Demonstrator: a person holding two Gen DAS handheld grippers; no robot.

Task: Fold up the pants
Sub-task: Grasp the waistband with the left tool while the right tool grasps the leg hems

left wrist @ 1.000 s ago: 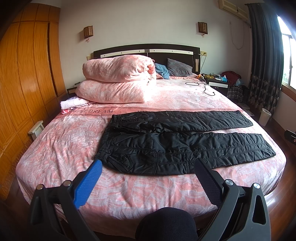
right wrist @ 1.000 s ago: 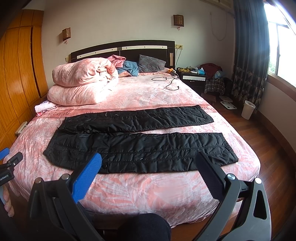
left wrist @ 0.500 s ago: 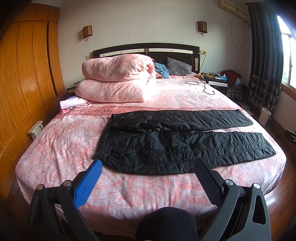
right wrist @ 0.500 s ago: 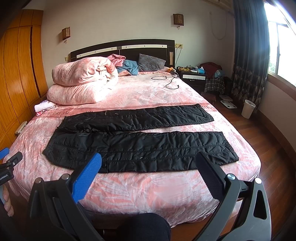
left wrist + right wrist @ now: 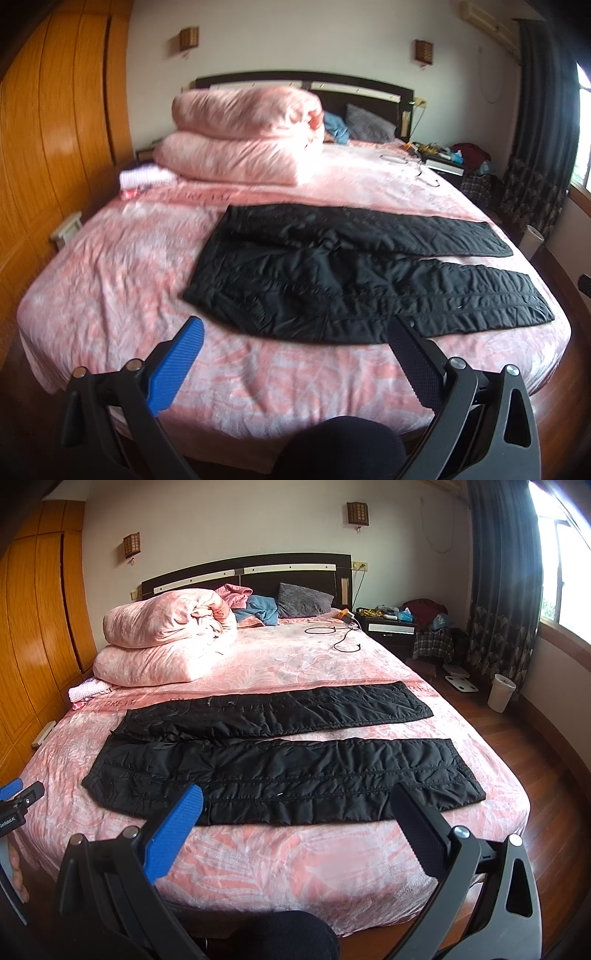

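Note:
Black quilted pants (image 5: 332, 273) lie flat across the pink bed (image 5: 110, 280), waist to the left, both legs stretched to the right and slightly apart. They also show in the right wrist view (image 5: 280, 771). My left gripper (image 5: 295, 336) is open and empty, in front of the bed's near edge, facing the waist end. My right gripper (image 5: 295, 805) is open and empty, in front of the near leg. The tip of the left gripper (image 5: 14, 797) shows at the left edge of the right wrist view.
A folded pink duvet (image 5: 166, 638) and pillows (image 5: 303, 602) lie at the head of the bed. A black cable (image 5: 340, 635) lies on the sheet. A wooden wardrobe (image 5: 55, 129) stands at left. A nightstand (image 5: 391, 627), a white bin (image 5: 500, 692) and curtains (image 5: 502, 590) are at right.
Both grippers have moved closer to the bed. The left view has swung and is blurred. The pants have not moved.

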